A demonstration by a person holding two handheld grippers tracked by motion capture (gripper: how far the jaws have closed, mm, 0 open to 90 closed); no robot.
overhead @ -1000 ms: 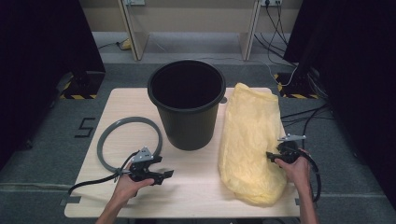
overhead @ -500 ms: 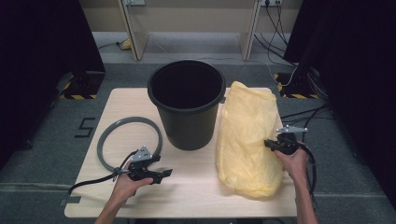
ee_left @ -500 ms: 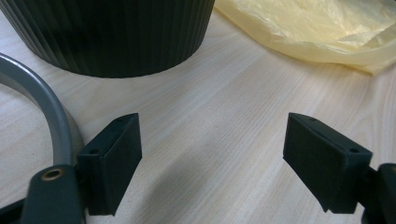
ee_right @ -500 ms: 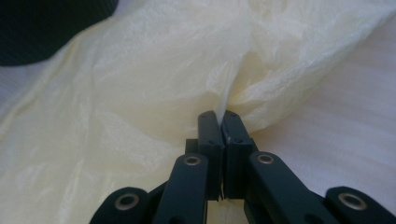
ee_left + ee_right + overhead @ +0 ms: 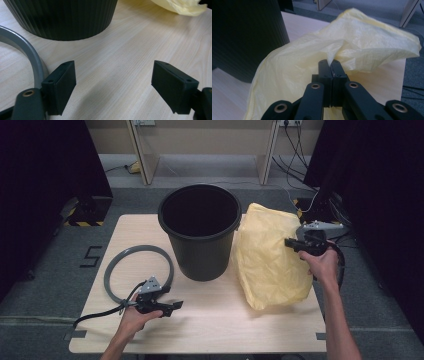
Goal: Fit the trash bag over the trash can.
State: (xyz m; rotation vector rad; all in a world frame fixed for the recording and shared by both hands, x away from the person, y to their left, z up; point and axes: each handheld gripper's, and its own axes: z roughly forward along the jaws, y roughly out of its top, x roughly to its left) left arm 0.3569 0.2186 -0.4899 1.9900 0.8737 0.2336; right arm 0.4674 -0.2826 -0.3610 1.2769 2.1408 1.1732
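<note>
A black ribbed bucket (image 5: pixel 200 235) stands upright in the middle of the wooden table (image 5: pixel 220 325). To its right a yellow plastic bag (image 5: pixel 267 255) rises from the table, pulled up at its right side. My right gripper (image 5: pixel 288 243) is above the table, shut on a pinch of that bag. In the right gripper view the jaws (image 5: pixel 331 63) meet on a fold of the yellow film (image 5: pixel 362 42). My left gripper (image 5: pixel 175 306) rests low near the front left, open, nothing between its pads (image 5: pixel 61 85). A grey ring (image 5: pixel 112 270) lies flat just left of it.
The bucket's wall (image 5: pixel 62 17) stands close ahead of the left gripper, with the grey ring (image 5: pixel 30 50) at its left jaw. A cable trails from the left gripper towards the table's front left corner. Dark curtains and floor cables surround the table.
My right gripper closed on the bag's right edge and rose, lifting that side so the flat bag now stands up. The left gripper has stayed put.
</note>
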